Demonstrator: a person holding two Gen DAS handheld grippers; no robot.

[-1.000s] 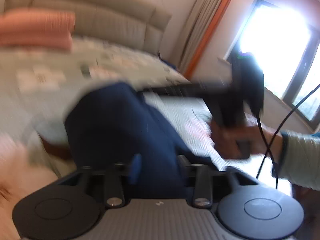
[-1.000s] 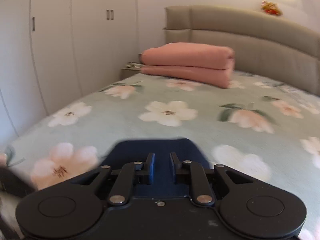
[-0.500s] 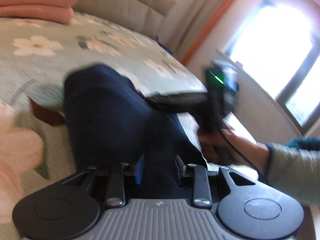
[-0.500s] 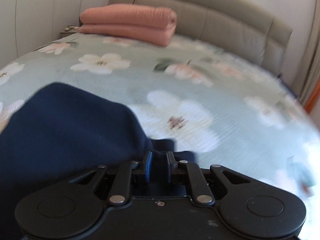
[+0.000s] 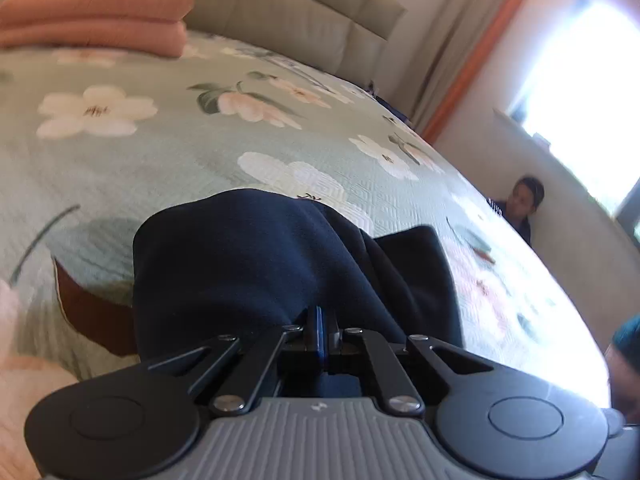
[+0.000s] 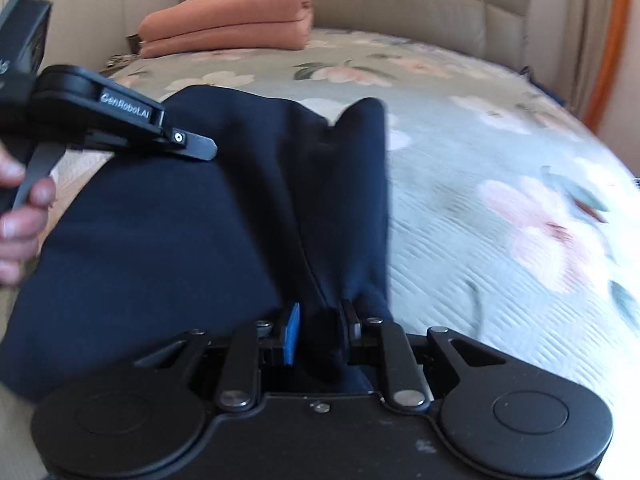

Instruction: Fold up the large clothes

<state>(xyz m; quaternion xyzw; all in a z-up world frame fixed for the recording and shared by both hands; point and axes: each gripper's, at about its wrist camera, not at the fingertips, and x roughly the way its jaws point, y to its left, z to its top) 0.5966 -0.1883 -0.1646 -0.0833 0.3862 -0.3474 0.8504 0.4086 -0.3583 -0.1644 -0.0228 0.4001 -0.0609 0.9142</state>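
A dark blue garment (image 6: 192,232) lies bunched on the flowered bedspread (image 5: 168,152). The left gripper (image 5: 322,334) is pressed together above the cloth; the right gripper (image 6: 318,330), jaws opening, has a fold of the garment between them.

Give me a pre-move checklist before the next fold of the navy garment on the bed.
1. Left hand-held gripper closed: ok, its jaws are together, with no cloth visibly pinched between them.
2. Right hand-held gripper holding cloth: not ok as a firm grip; a bunch of the navy garment sits between the jaws, but they are opening.
3. Garment lying flat: not ok, it is bunched with deep creases.
4. Open bedspread beyond the garment: ok.
5. Folded pink blanket out of the way: ok, it lies by the headboard.
6. Full outline of the garment: cannot tell, the near edge is hidden by the grippers.
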